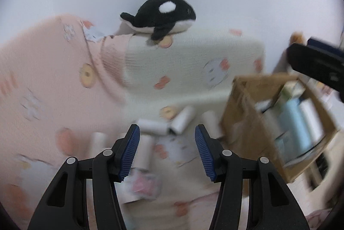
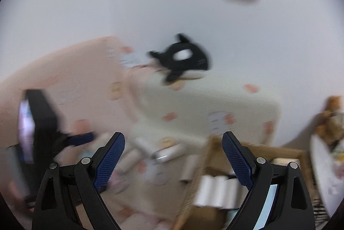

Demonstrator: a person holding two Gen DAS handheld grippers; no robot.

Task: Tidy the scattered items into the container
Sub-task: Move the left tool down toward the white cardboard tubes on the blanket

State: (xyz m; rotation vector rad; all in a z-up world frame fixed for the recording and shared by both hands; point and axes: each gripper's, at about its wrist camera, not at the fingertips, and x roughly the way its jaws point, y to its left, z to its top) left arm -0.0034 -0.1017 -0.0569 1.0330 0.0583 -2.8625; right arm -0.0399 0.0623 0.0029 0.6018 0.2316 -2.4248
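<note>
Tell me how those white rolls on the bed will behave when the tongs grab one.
The white rolls look cylindrical and lie on their sides, so a nudge probably rolls them. They seem light, likely paper. The soft bedding may slow rolling.

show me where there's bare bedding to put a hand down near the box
The clearest patch is the cream blanket between the orca plush and the white rolls. The pink blanket left of the rolls is also bare. It is crowded around the rolls beside the cardboard box, and the box already holds items.
</note>
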